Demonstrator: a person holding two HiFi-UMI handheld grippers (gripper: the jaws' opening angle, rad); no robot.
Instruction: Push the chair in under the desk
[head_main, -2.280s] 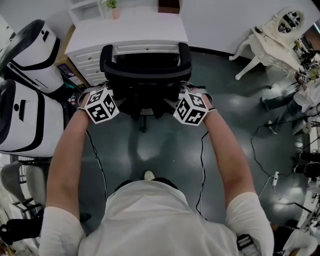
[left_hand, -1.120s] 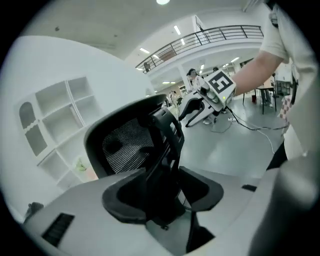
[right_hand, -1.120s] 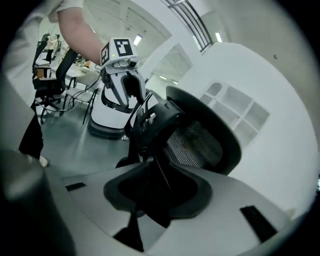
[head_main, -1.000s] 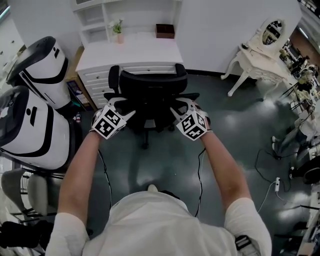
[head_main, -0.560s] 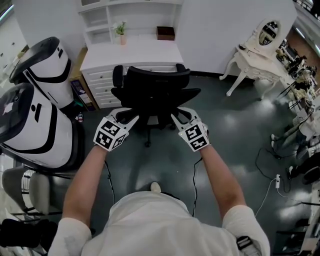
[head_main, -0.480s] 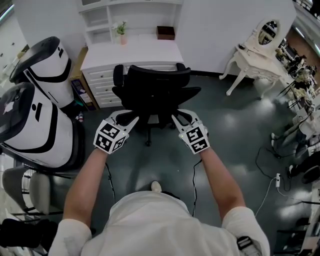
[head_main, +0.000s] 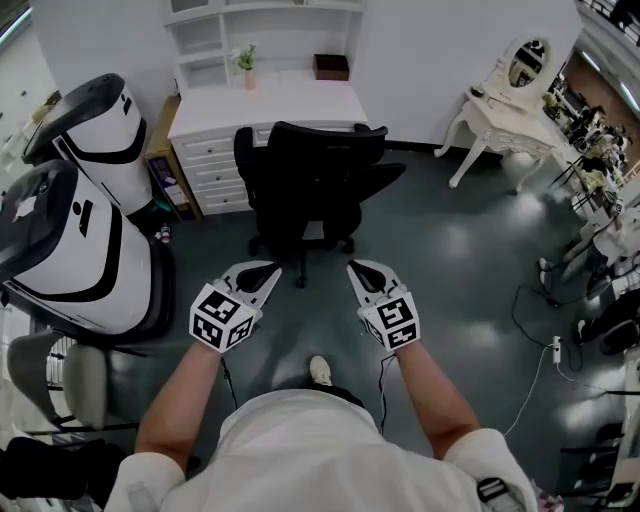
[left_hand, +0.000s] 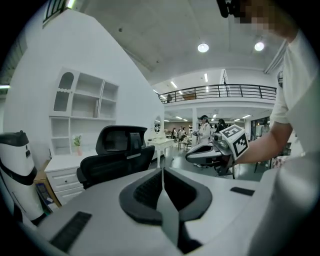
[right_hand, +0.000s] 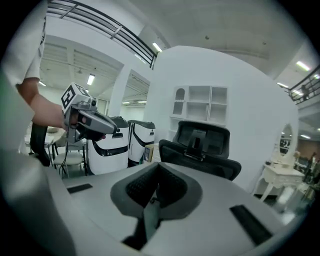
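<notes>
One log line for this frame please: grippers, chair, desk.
left gripper: shut, jaws just closed, empty | right gripper: shut, jaws just closed, empty | chair: at desk, clear of both grippers

A white short-sleeved shirt (head_main: 300, 455) is worn; left tool (head_main: 270, 269) and right tool (head_main: 353, 267) are white with black-and-white marker cubes (head_main: 222, 318)

The chair (head_main: 315, 175) looks matt cloth and plastic, the desk (head_main: 290, 100) smooth white-painted wood, the floor (head_main: 470, 270) glossy.
</notes>
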